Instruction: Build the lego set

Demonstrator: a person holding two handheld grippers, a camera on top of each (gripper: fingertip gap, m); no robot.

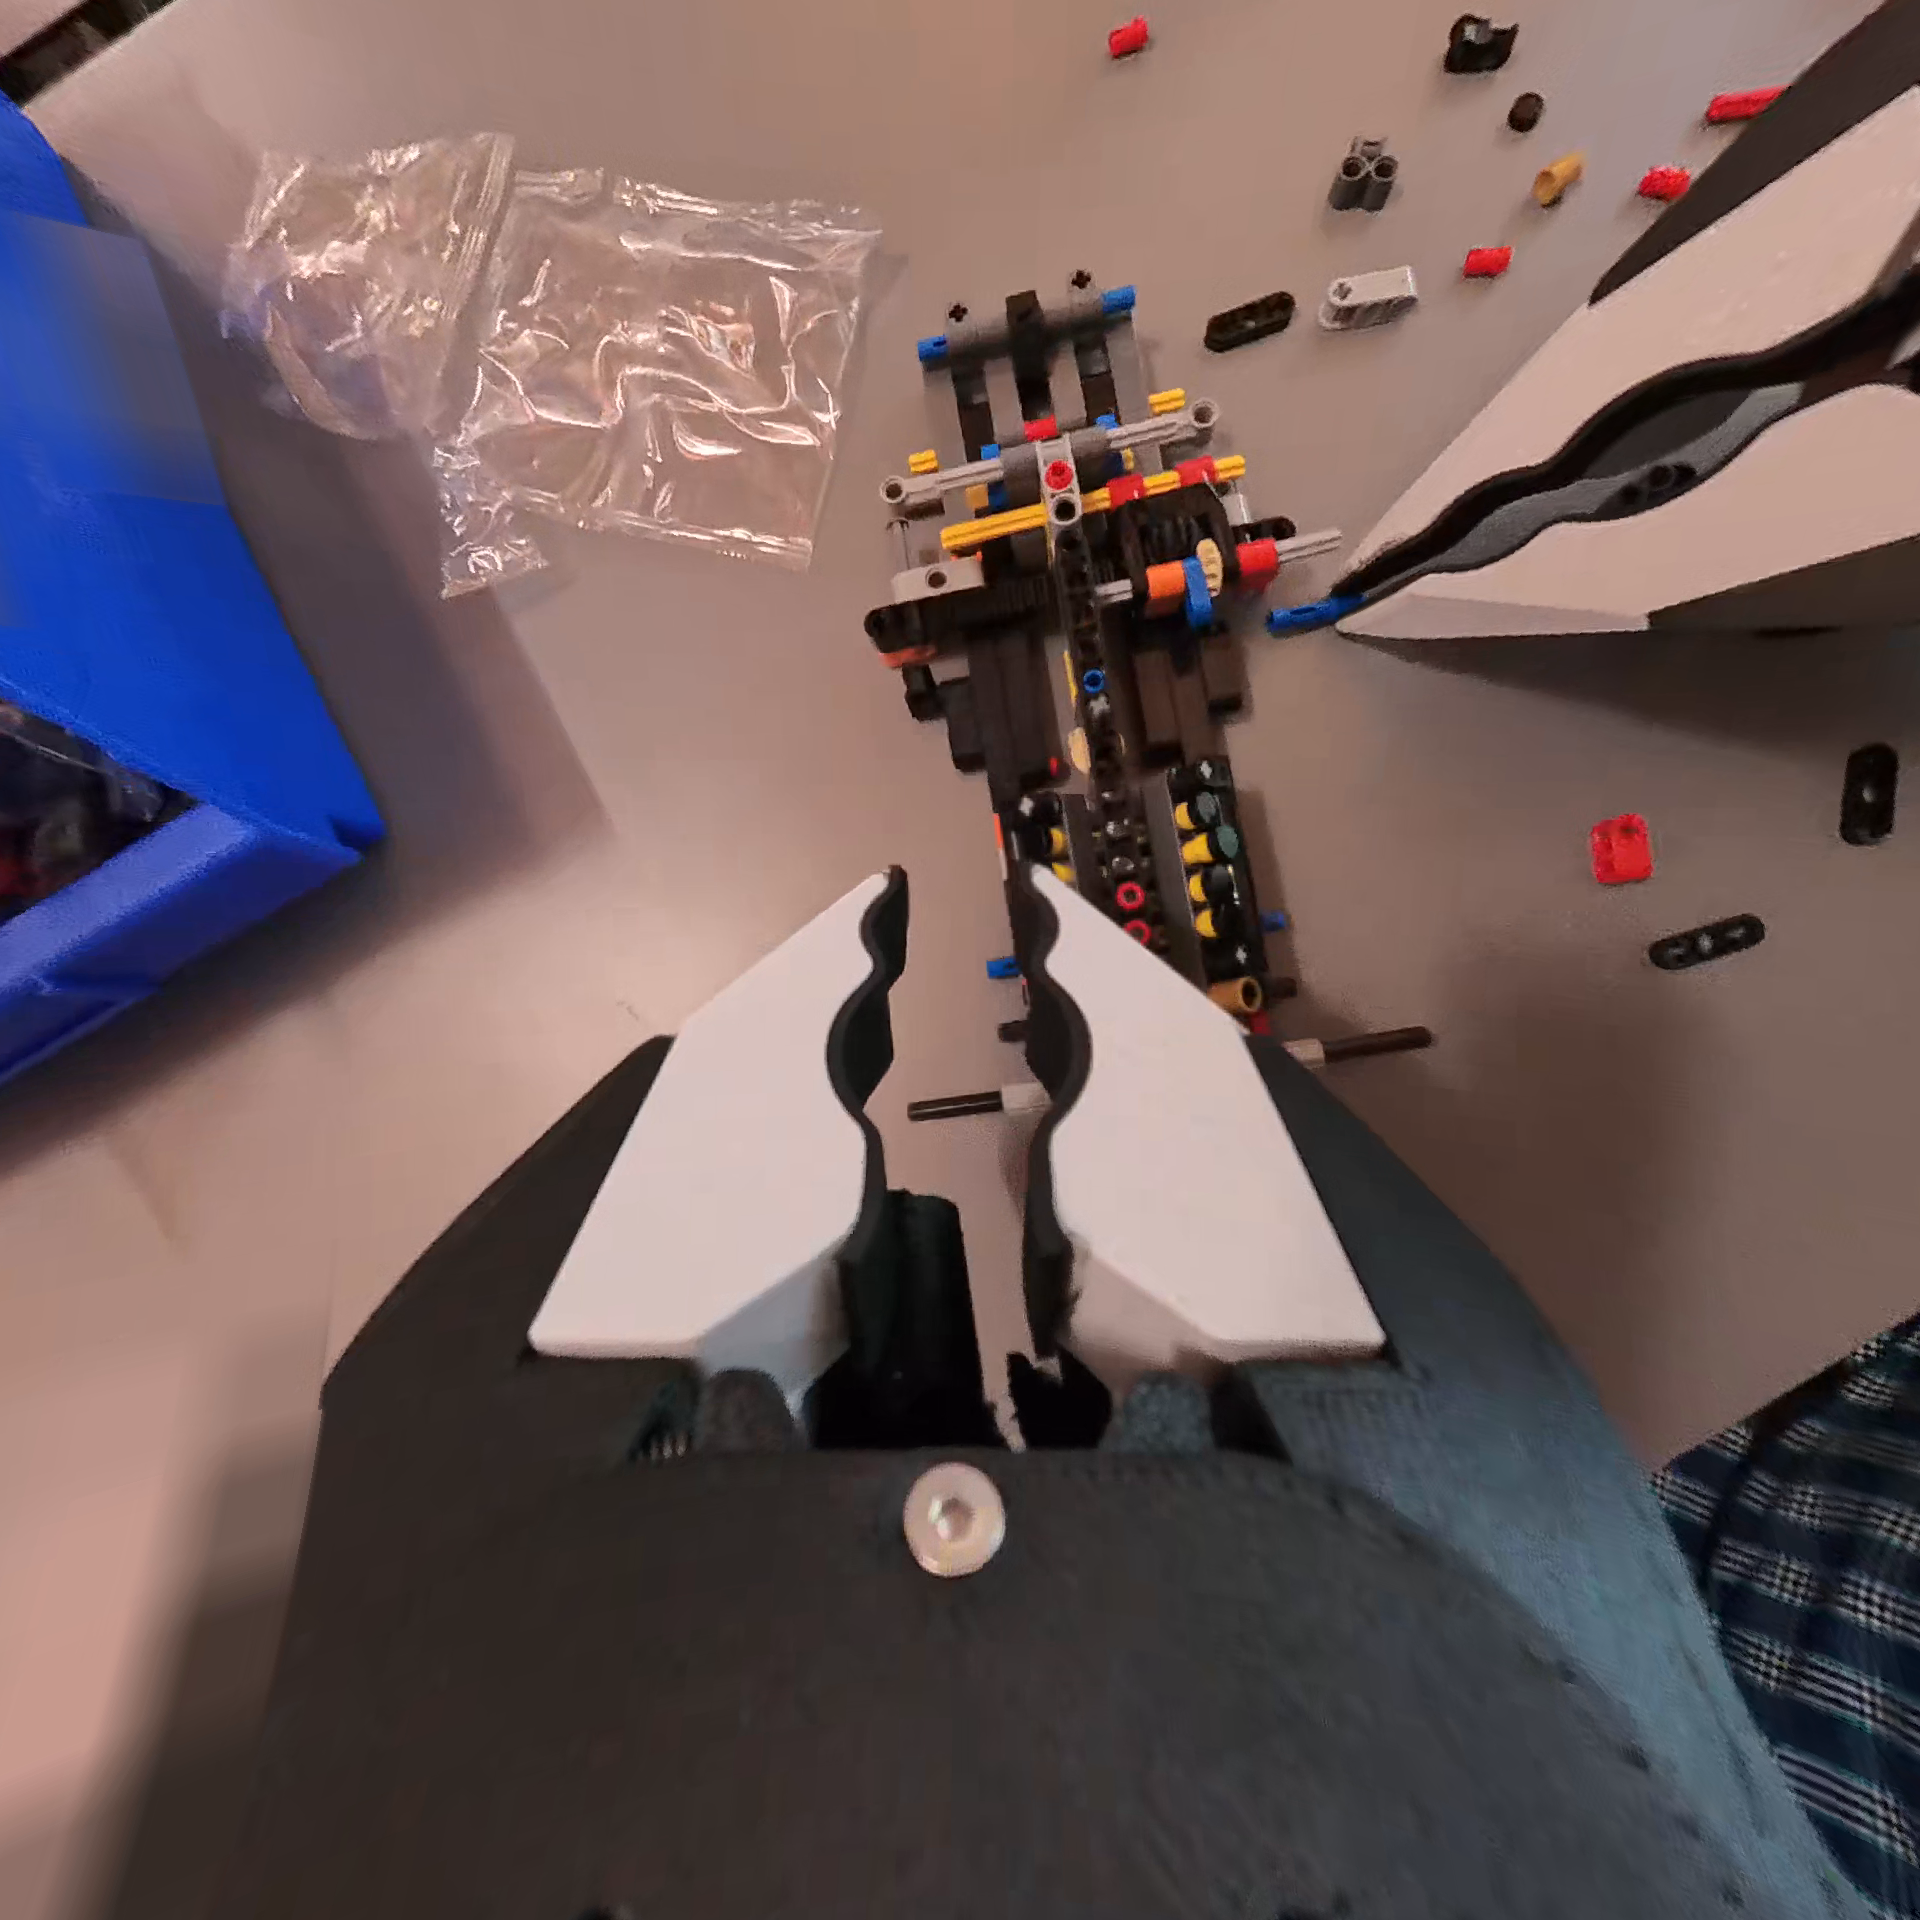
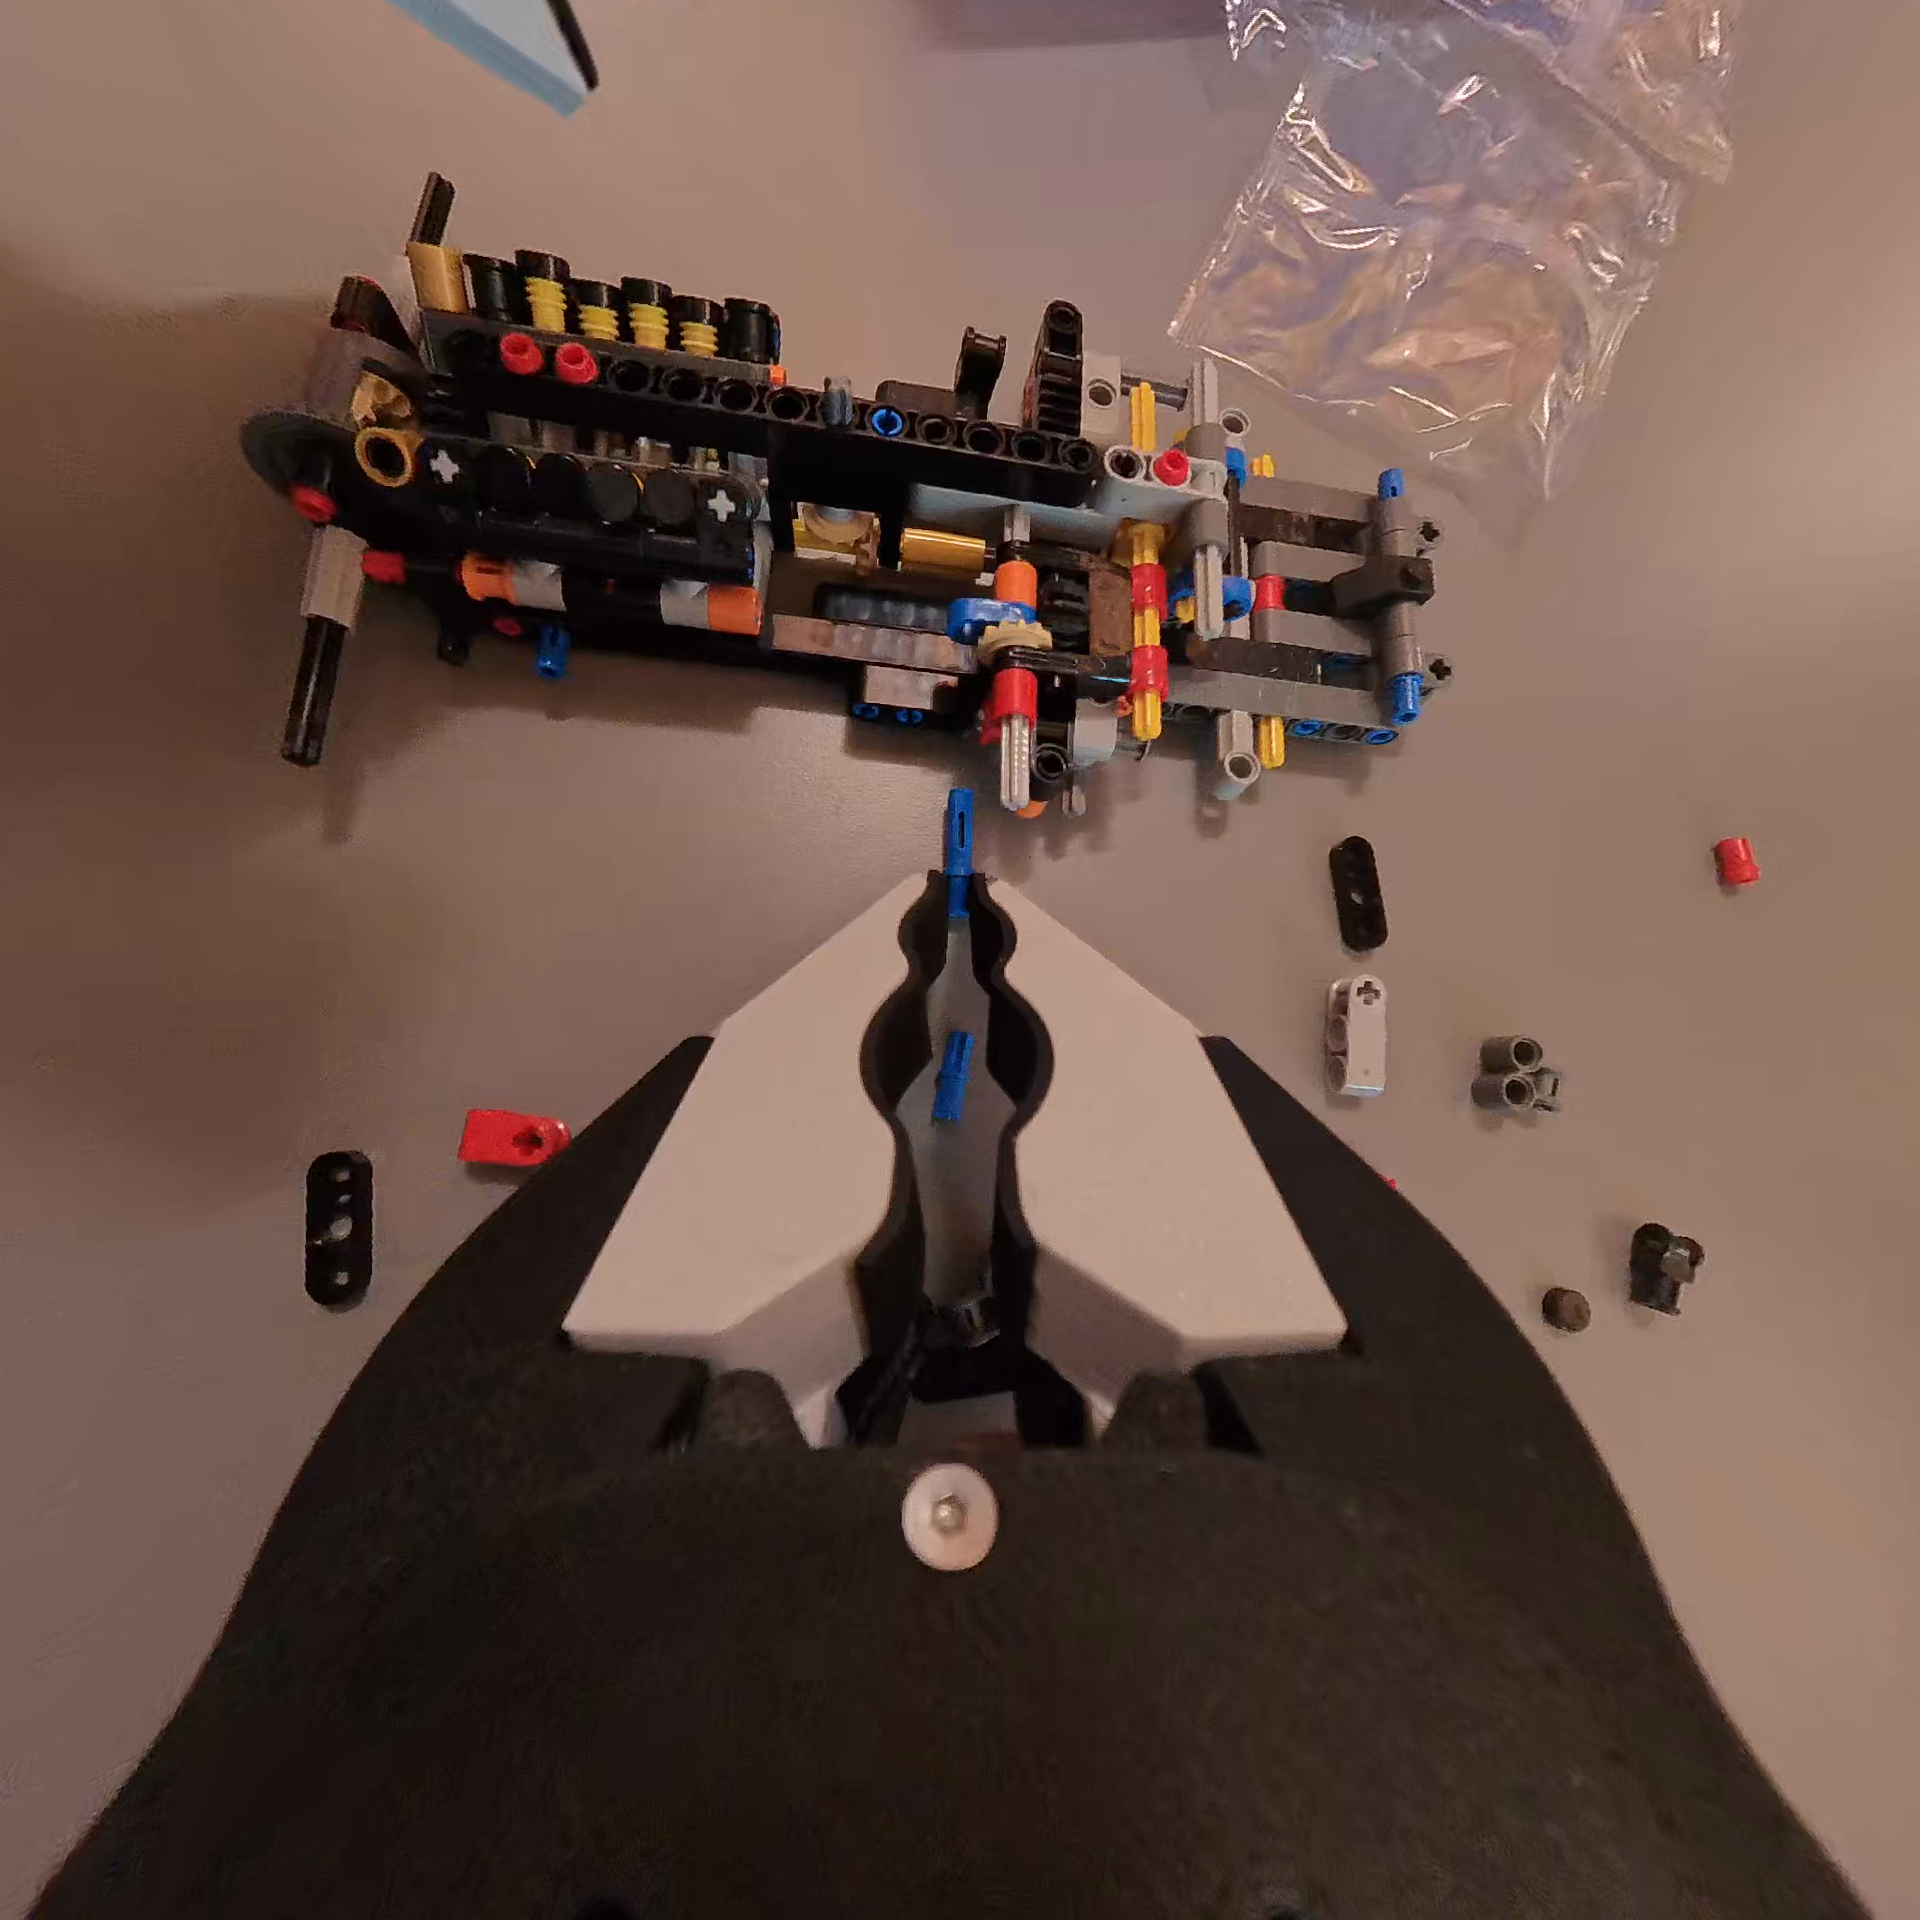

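A long, partly built Lego Technic chassis [image 1: 1081, 623] lies flat on the grey table; in the right wrist view [image 2: 831, 520] it runs across the frame. My left gripper [image 1: 966, 883] is open at the chassis's near end. Its right finger covers that end's edge, and nothing sits between the jaws. My right gripper [image 2: 961, 883] is shut on a blue pin [image 2: 961, 836], which points at the side of the chassis just short of it. This gripper also shows in the left wrist view [image 1: 1340, 613]. A second blue pin [image 2: 951, 1075] lies on the table under the right gripper's fingers.
A blue bin [image 1: 156, 623] stands at the left, with crumpled clear bags [image 1: 623, 364] beside it. Loose parts lie right of the chassis: red pieces [image 1: 1621, 847], black beams [image 2: 1356, 894], a light grey connector [image 2: 1356, 1034] and a dark grey connector [image 2: 1517, 1070]. A plaid sleeve [image 1: 1818, 1558] shows at lower right. My right fingertips sit around 12 cm from my left ones.
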